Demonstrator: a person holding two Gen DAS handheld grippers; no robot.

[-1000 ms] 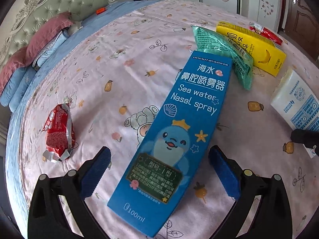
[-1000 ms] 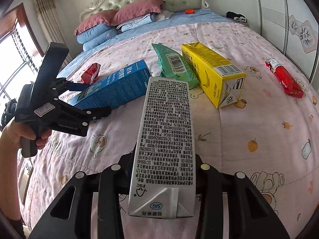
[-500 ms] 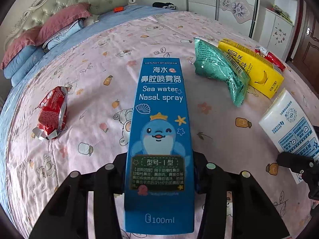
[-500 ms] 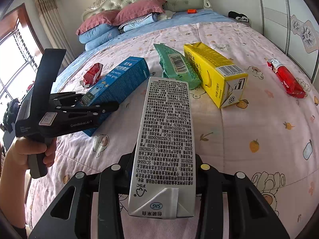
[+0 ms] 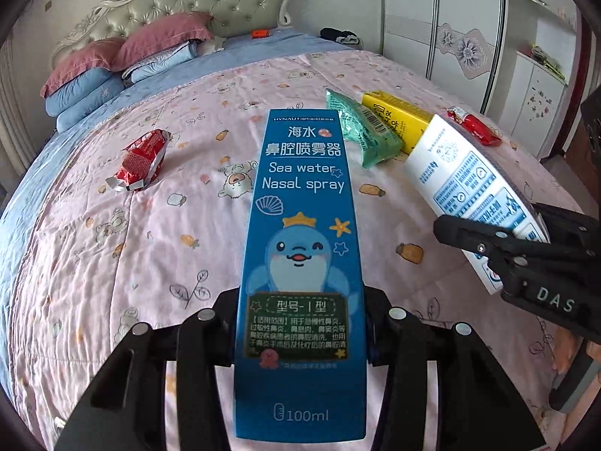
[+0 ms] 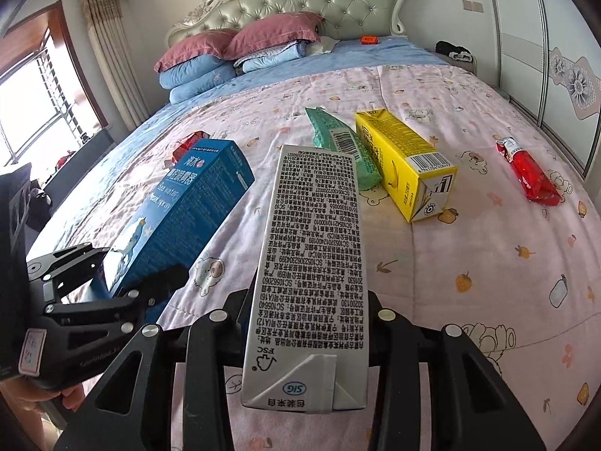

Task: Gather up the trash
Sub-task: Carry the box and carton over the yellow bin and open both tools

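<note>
blue nasal spray box point(image 5: 300, 263) clamped in left gripper point(image 5: 300, 334), long axis pointing forward, raised off bed point(image 5: 112, 263). white carton point(image 6: 311, 263) clamped in right gripper point(image 6: 304, 323), likewise. remaining trash farther up bed; yellow carton point(image 6: 402, 161) nearer right hand.

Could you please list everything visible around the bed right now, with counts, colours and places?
Blue cardboard nasal spray box: 1, blue, clamped in left gripper.
White printed drink carton: 1, white-grey, clamped in right gripper.
Yellow drink carton: 1, yellow, lying on the quilt.
Green foil packet: 1, green, beside yellow carton.
Crumpled red wrapper: 1, red-silver, quilt's left.
Red plastic packet: 1, red, quilt's right.
Pink patterned quilt: 1, pink, covering the bed.
Pillows: several, maroon and blue, at headboard.
Left gripper: 1, black.
Right gripper: 1, black.
</note>
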